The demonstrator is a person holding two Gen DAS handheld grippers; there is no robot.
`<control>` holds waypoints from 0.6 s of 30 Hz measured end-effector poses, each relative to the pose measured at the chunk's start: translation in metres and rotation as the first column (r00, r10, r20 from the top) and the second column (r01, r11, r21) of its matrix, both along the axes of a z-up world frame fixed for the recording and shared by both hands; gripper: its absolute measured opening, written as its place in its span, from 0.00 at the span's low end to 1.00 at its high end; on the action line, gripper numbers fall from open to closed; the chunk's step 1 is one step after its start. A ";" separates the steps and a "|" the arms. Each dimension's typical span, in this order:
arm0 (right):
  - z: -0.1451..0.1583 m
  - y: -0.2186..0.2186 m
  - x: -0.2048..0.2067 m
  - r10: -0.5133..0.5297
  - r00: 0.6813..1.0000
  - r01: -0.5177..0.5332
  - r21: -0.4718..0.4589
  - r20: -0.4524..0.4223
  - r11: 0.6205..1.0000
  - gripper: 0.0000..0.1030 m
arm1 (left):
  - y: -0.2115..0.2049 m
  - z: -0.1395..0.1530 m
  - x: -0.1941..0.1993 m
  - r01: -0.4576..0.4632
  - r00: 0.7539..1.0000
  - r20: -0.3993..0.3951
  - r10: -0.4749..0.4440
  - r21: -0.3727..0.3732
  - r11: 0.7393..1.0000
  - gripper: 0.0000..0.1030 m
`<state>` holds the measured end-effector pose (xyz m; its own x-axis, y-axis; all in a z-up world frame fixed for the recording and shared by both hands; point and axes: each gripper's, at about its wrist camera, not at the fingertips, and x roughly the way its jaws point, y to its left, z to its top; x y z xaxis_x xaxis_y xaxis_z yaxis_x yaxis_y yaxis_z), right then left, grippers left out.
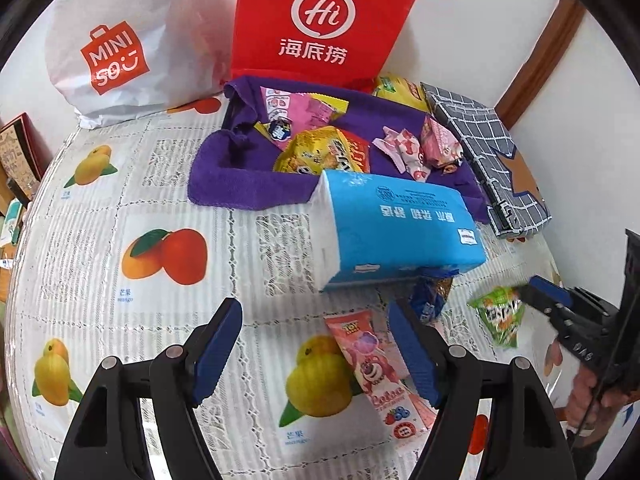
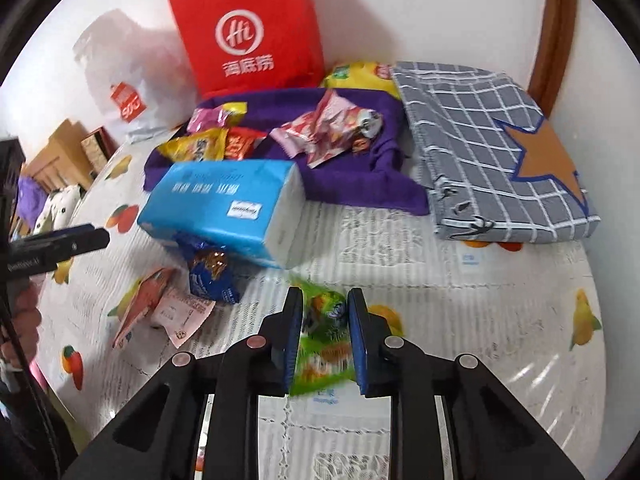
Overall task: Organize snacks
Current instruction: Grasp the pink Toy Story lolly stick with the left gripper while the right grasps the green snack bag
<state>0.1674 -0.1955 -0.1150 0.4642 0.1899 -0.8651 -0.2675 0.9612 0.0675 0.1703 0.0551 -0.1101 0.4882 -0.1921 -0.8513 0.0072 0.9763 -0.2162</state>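
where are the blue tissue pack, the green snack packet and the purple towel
blue tissue pack (image 1: 400, 220), left wrist view, top face
green snack packet (image 2: 320, 344), right wrist view, middle, between the gripper fingers
purple towel (image 1: 236, 184), left wrist view, front fold

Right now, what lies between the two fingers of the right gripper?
A green snack packet sits between the right gripper's blue pads, seen in the right wrist view; the left wrist view shows it at the fingertips too.

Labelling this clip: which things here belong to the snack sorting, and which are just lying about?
Job: green snack packet in right gripper; pink lollipop wrapper; blue foil candy; purple cloth with snacks.
Bystanders: blue tissue pack; red paper bag; grey checked box.
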 end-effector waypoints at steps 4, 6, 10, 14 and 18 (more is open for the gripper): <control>-0.006 0.006 -0.003 0.031 0.999 -0.031 0.006 0.033 1.000 0.54 | -0.004 -0.002 -0.005 0.009 1.000 -0.009 -0.009 0.008 1.000 0.72; -0.006 0.005 -0.006 0.038 0.998 -0.038 0.009 0.042 0.999 0.62 | -0.004 -0.004 -0.007 0.009 1.000 -0.019 -0.009 0.003 1.000 0.72; -0.013 0.004 -0.012 0.058 0.997 -0.059 0.007 0.048 0.998 0.67 | -0.007 -0.011 -0.009 0.006 0.999 -0.041 -0.007 -0.011 1.000 0.72; -0.032 0.004 -0.008 0.051 0.998 -0.051 -0.009 0.031 0.999 0.67 | -0.018 -0.017 -0.008 0.025 0.998 -0.061 -0.027 -0.033 0.999 0.72; -0.049 0.004 -0.004 0.042 0.999 -0.042 -0.026 0.007 0.999 0.62 | -0.031 -0.031 -0.005 0.037 0.994 -0.105 -0.040 -0.027 0.999 0.72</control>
<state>0.1638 -0.1912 -0.1639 0.4629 0.1867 -0.8665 -0.3081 0.9505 0.0403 0.1652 0.0244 -0.1410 0.3874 -0.2306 -0.8926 0.0205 0.9701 -0.2417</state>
